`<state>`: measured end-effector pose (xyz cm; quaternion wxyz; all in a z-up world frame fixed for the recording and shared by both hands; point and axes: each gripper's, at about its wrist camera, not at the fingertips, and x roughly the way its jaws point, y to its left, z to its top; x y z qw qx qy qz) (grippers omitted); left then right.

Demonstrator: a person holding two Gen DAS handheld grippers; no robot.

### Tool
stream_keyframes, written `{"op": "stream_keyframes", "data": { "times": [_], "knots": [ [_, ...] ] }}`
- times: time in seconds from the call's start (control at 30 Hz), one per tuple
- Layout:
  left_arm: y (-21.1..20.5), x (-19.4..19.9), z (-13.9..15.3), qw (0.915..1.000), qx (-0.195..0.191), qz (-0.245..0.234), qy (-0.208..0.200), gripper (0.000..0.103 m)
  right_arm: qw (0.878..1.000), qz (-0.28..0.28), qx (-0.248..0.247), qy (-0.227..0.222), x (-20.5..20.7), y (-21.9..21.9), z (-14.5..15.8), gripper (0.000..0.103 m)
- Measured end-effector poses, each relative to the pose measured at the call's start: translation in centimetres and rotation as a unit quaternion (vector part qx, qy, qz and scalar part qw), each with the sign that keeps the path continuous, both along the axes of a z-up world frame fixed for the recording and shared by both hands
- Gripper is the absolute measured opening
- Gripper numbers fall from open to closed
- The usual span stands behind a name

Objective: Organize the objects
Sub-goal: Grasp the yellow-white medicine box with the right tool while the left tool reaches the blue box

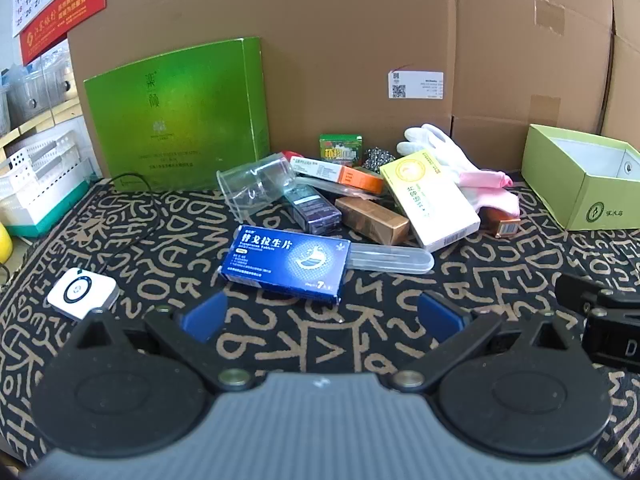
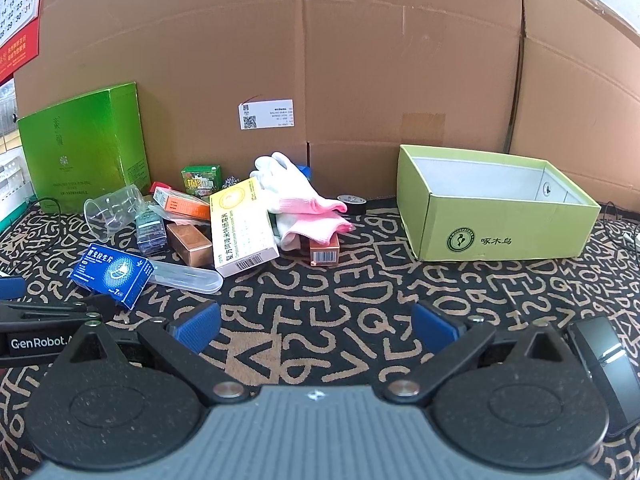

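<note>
Blue pads are seen spread to their widest on the left gripper (image 1: pixel 320 316), with nothing held between them; only the black cloth (image 1: pixel 280 344) patterned with tan letters is shown in the gap. The right gripper (image 2: pixel 316 324) is likewise fully parted and empty, over bare cloth. Both tools are tilted downward toward the table, side by side, the left one's linkage being caught at the left edge of the right wrist view.

Just beyond the left gripper's fingers a blue medicine box (image 1: pixel 286 264) is laid flat, touching a clear plastic tube (image 1: pixel 392 258) that extends to its right. Farther off, a pile is formed by a clear cup (image 1: pixel 256 188) on its side, a dark purple box (image 1: pixel 312 208), a copper box (image 1: pixel 372 220), an orange-and-white box (image 1: pixel 340 170), a yellow-and-white box (image 1: pixel 430 196), a small green box (image 1: pixel 340 148) and white-and-pink gloves (image 1: pixel 460 168). A small orange carton (image 2: pixel 324 250) is partly covered by the gloves, and a roll of black tape (image 2: pixel 352 202) is set just behind them.

At the far right an open light-green box (image 2: pixel 500 232) is placed well apart from the pile, nothing being seen inside. A tall green box (image 1: pixel 180 116) is stood at the far left against the cardboard wall (image 1: pixel 360 40). A white round-dialled device (image 1: pixel 82 292) is found near left, and a dark phone (image 2: pixel 604 364) near right.
</note>
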<state>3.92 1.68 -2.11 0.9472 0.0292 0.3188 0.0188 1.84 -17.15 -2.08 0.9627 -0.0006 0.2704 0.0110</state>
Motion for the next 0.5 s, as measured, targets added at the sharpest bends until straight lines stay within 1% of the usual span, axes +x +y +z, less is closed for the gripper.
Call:
{"op": "stream_keyframes", "data": {
  "times": [0.33,0.5],
  "knots": [
    [0.4,1.0,-0.5,1.0,0.001,0.003,0.009,0.103,1.0,0.007,0.006,0.011,1.3,0.3,-0.8,0.103],
    [1.3,1.5,-1.1,0.9999,-0.008,-0.002,0.014,0.103,1.0,0.025,0.004,0.017,1.9,0.8,-1.3,0.103]
  ]
}}
